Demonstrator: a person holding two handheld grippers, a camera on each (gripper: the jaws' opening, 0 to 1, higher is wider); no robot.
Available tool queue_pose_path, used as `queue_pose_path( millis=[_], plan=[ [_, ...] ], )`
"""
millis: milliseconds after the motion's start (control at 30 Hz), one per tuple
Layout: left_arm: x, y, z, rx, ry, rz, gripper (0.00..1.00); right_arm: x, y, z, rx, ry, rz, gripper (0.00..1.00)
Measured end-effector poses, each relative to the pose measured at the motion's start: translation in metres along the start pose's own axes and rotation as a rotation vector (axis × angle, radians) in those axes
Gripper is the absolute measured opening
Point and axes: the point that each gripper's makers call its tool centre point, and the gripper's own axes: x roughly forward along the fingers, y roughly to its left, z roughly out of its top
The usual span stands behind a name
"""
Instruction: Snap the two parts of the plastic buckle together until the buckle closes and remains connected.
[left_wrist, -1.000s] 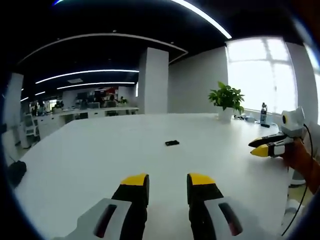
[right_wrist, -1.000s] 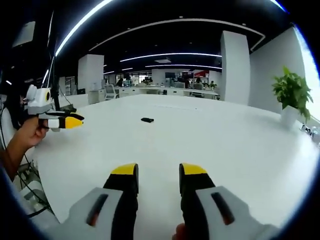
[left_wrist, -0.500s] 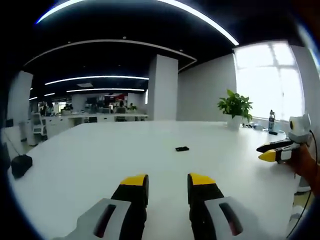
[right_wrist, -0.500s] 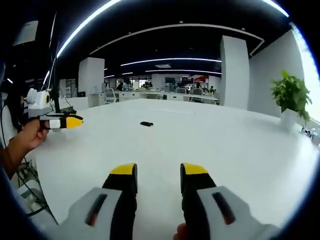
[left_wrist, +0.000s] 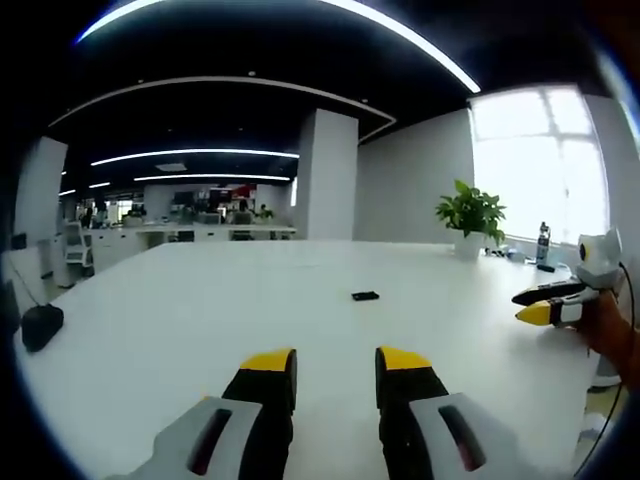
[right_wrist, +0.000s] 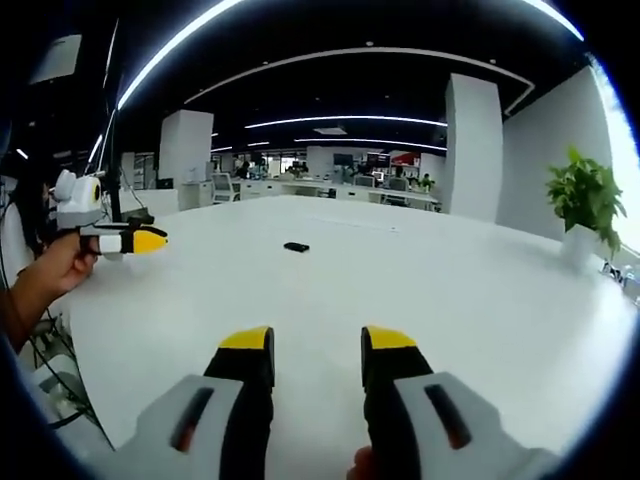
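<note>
Your left gripper (left_wrist: 334, 362) and right gripper (right_wrist: 316, 343) both hover with jaws parted and nothing between them over the near edge of the white table (left_wrist: 180, 310), while the black buckle (left_wrist: 365, 296) lies well ahead, mid-table.

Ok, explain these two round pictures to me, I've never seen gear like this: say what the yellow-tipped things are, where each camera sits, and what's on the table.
There is no robot here. A person holds a hand tool in each hand, each with two yellow-tipped jaws, and a fisheye camera rides on each tool looking forward along them.

In the left gripper view, the left gripper rises from the bottom, jaws apart and holding nothing. The other tool enters from the right edge.

In the right gripper view, the right gripper is likewise open and empty, and a hand holds the other tool at the left.

On the white table lies a small black object, apparently the buckle, far from both grippers. A potted plant stands at the table's far side.
</note>
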Motion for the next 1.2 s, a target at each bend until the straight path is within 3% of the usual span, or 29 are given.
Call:
queue_pose_path(
  millis=[300,567,833,1200],
  plan=[
    [-0.001,0.001,0.001,0.019,-0.002,0.016,0.31,-0.002,0.000,0.000,-0.002,-0.010,-0.005,0.34],
    [0.002,0.002,-0.006,0.092,0.040,0.055,0.32,0.001,0.000,0.000,-0.034,0.003,-0.010,0.34],
    [0.001,0.006,-0.006,0.066,0.042,0.063,0.32,0.002,0.003,0.002,-0.056,0.002,0.002,0.34],
    [0.003,0.006,-0.011,0.111,0.066,0.080,0.32,0.001,0.004,0.007,-0.094,-0.022,-0.022,0.34]
  ],
)
